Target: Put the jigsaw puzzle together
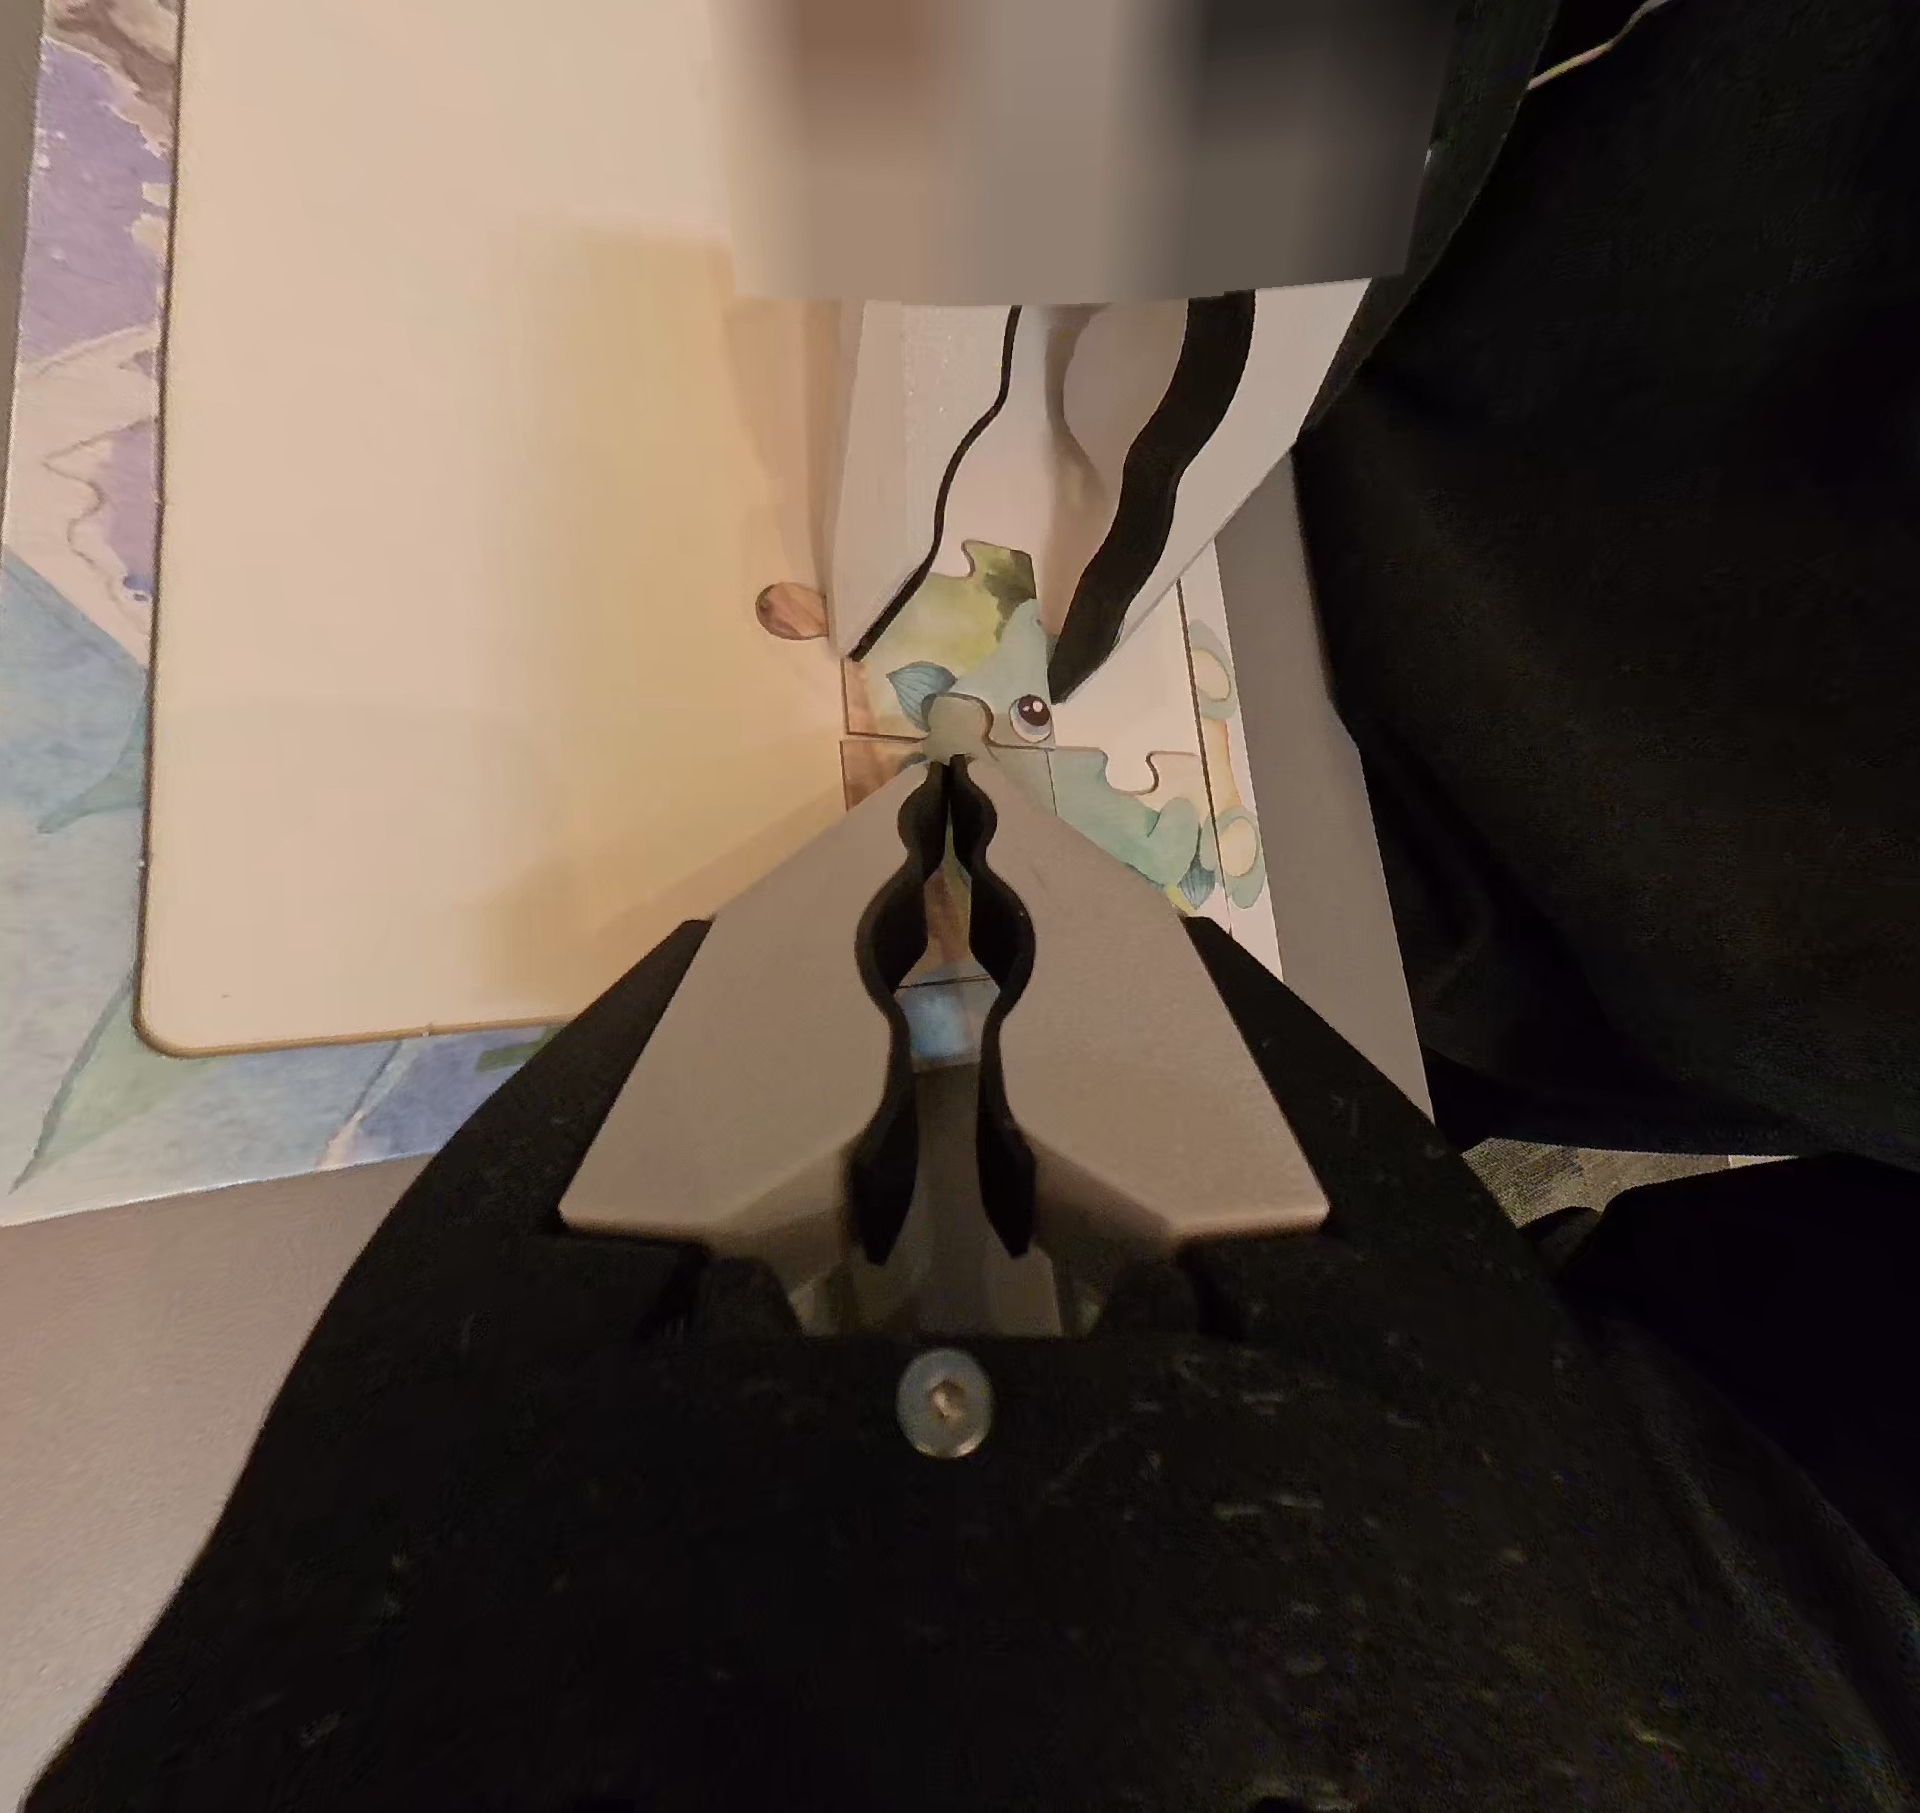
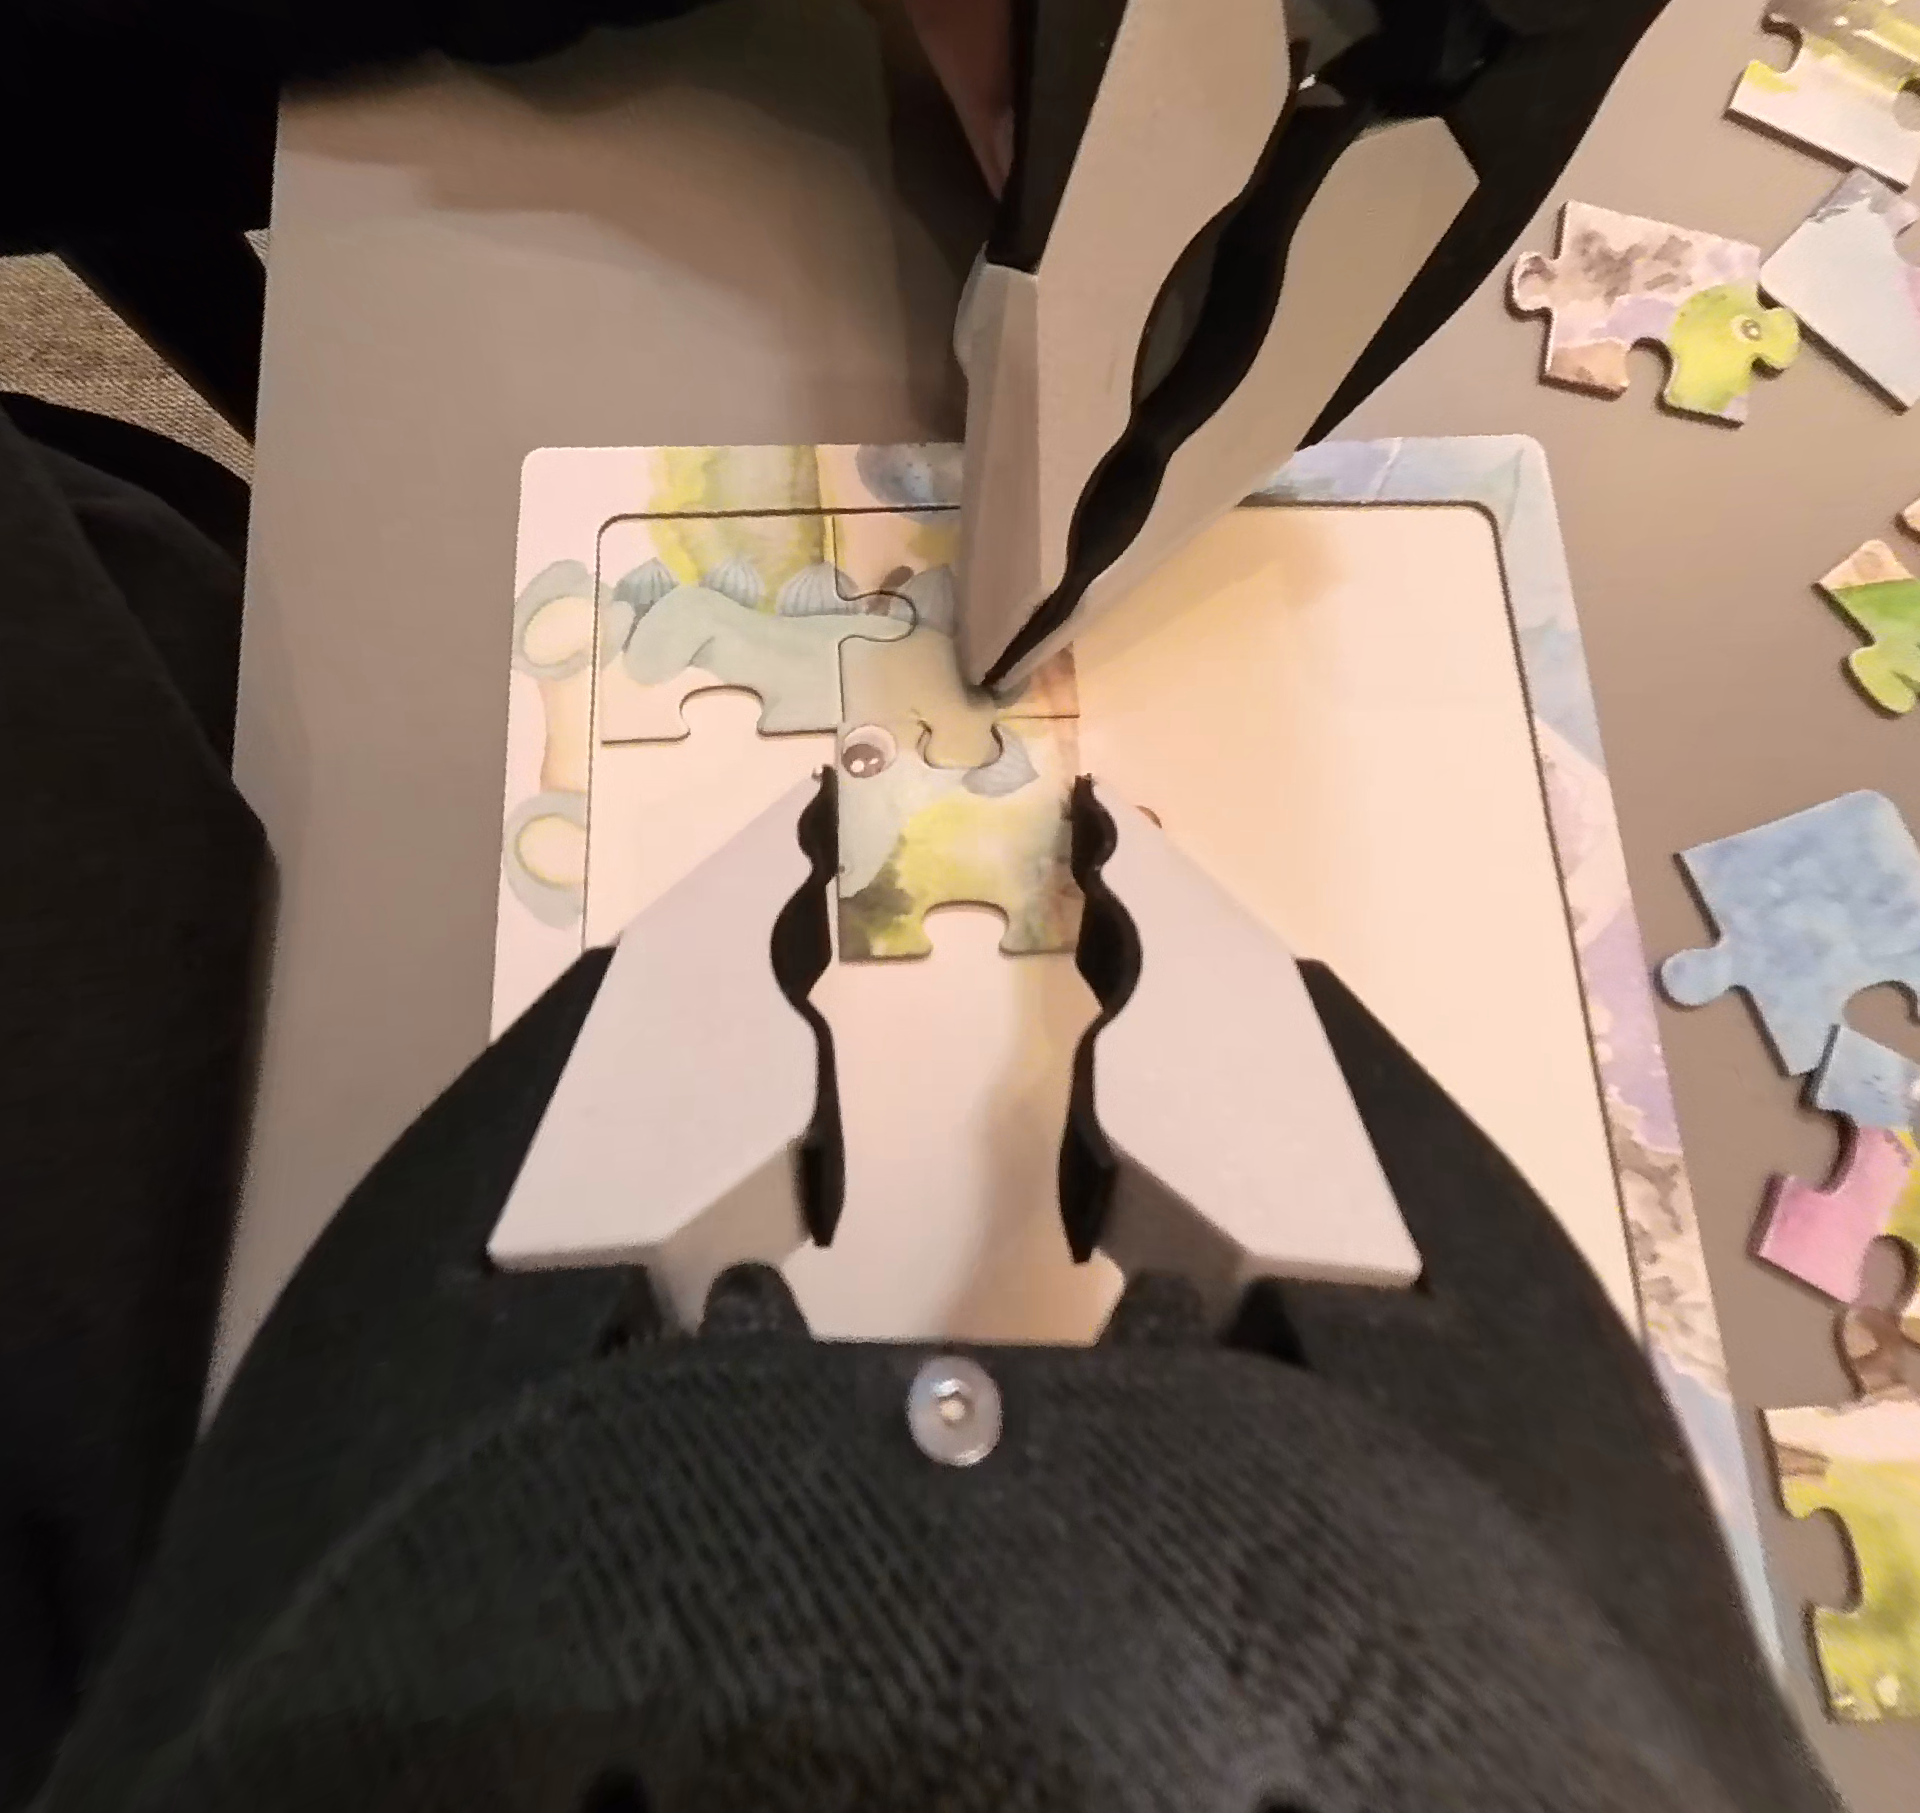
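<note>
Now, left gripper [image 2: 995,688]: I am pressing its closed tips, with nothing between them, down on a seated piece at centre frame of the right wrist view, so that the row is not lifting while its neighbour goes in.

Right gripper [image 2: 951,797]: I am holding it wide open with one tip on each side of the eye piece [image 2: 956,859]; whether the tips are touching its edges I cannot tell, and nothing is gripped. Spread like this, it is letting me nudge the piece sideways rather than pinch it.

Eye piece: it is lying flat in the tray [image 2: 1351,724], just below the pressed piece [image 2: 925,667], with its socket around that piece's tab. To me it looks seated, or nearly so.

Corner piece [image 2: 717,641]: it is sitting in the tray's upper left corner, locked to the pressed piece, which is why I am building outward from there.

Tray: most of its bed is lying bare toward the right and bottom of the frame, so the puzzle is only just begun.

Loose pieces [image 2: 1652,319]: they are lying face up on the table [image 2: 1403,392] along the right edge of the frame, well apart from the tray, so that I can be reaching them without disturbing the set ones.

Risk: pushing the eye piece sideways could be dragging its neighbours, hence the hold-down.
</note>
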